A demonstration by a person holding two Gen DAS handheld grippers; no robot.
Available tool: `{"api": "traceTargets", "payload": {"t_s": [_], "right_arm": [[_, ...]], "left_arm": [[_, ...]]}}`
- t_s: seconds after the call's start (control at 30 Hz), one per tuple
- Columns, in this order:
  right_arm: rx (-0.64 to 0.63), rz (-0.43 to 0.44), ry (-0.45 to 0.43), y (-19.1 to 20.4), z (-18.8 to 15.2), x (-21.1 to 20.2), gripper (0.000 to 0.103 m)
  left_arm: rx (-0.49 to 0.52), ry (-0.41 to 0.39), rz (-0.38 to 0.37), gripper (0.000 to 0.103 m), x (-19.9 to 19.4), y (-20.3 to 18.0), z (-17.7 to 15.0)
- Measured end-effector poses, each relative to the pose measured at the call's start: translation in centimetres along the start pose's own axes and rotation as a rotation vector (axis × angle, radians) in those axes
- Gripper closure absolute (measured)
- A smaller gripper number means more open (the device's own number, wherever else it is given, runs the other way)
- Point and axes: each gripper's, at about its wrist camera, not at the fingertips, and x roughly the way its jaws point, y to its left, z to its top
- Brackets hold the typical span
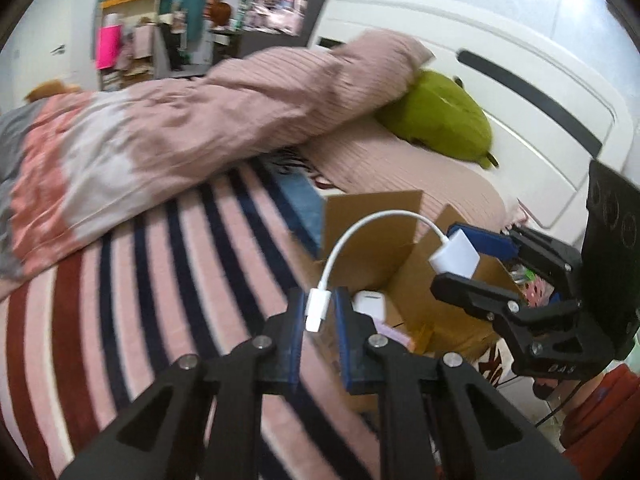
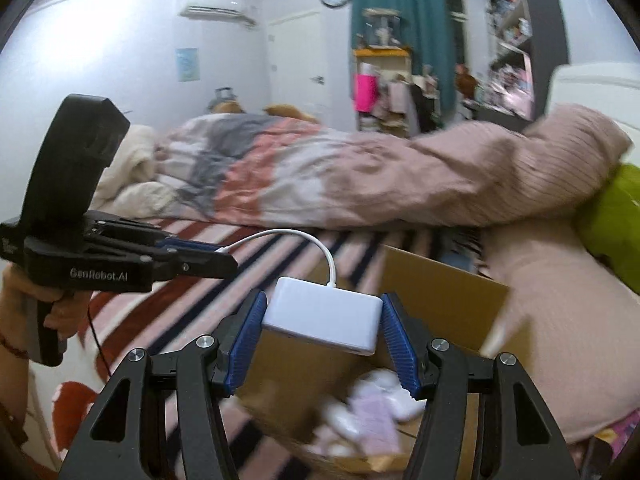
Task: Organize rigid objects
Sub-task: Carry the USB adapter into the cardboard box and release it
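Note:
A white adapter is held between both grippers above an open cardboard box. My left gripper is shut on the adapter's small plug. Its short white cable arcs to the adapter's flat white body. My right gripper is shut on that body, with the box just below and behind. The left gripper shows at the left of the right wrist view, the right gripper at the right of the left wrist view.
The box sits on a bed with a striped blanket. Small white and pink items lie inside the box. A pink duvet, a green plush and a white headboard lie beyond.

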Motion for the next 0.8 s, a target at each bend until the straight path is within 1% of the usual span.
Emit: {"api": "traceTargets", "payload": {"t_s": [0.1, 0.2, 0.27, 0.3, 0.33, 0.37, 0.43, 0.47, 0.5, 0.53, 0.6, 0.67, 0.7, 0.73, 0.8], "right_arm": [[0.046, -0.037, 0.057, -2.9, -0.1, 0.3, 0.048], [0.071, -0.059, 0.125, -5.1, -0.4, 0.8, 0.048], [0.079, -0.063, 0.169, -6.0, -0.7, 1.1, 0.047], [0.087, -0.062, 0.182, -6.4, -0.8, 1.2, 0.047], [0.099, -0.057, 0.194, -6.5, -0.9, 1.5, 0.047], [0.109, -0.050, 0.212, -6.8, -1.0, 1.7, 0.047], [0.106, -0.050, 0.227, -6.9, -1.1, 1.8, 0.047], [0.097, -0.051, 0.229, -6.7, -1.1, 1.9, 0.046], [0.093, -0.048, 0.231, -6.5, -1.0, 2.0, 0.043], [0.089, -0.044, 0.233, -6.3, -1.0, 2.1, 0.037], [0.081, -0.040, 0.227, -5.8, -0.8, 2.0, 0.034], [0.060, -0.041, 0.214, -5.1, -0.7, 1.8, 0.032], [0.049, -0.040, 0.204, -4.7, -0.5, 1.7, 0.027], [0.034, -0.039, 0.188, -4.2, -0.4, 1.4, 0.021], [0.002, -0.036, 0.147, -3.3, -0.1, 0.9, 0.015]], "left_arm": [[0.026, 0.034, -0.014, 0.091, 2.3, -1.6, 0.9], [0.039, 0.059, -0.003, 0.091, 3.9, -2.4, 1.4], [0.041, 0.068, -0.005, 0.086, 4.5, -2.5, 1.3], [0.042, 0.072, 0.002, 0.077, 4.6, -2.5, 1.3], [0.043, 0.070, 0.011, 0.065, 4.6, -2.4, 1.3], [0.046, 0.062, 0.025, 0.060, 4.4, -2.5, 1.2], [0.052, 0.048, 0.030, 0.046, 4.1, -2.6, 1.1], [0.054, 0.034, 0.034, 0.043, 3.6, -2.6, 1.0], [0.053, 0.020, 0.045, 0.036, 3.2, -2.6, 0.9], [0.051, 0.003, 0.062, 0.029, 2.6, -2.5, 0.9], [0.043, -0.039, 0.082, 0.027, 1.1, -2.3, 0.5], [0.025, -0.072, 0.093, 0.023, -0.3, -1.9, 0.2], [0.014, -0.095, 0.111, 0.017, -1.1, -1.7, -0.1], [0.005, -0.123, 0.136, 0.016, -2.0, -1.5, -0.3], [-0.017, -0.171, 0.185, 0.015, -3.7, -1.1, -0.9]]}}
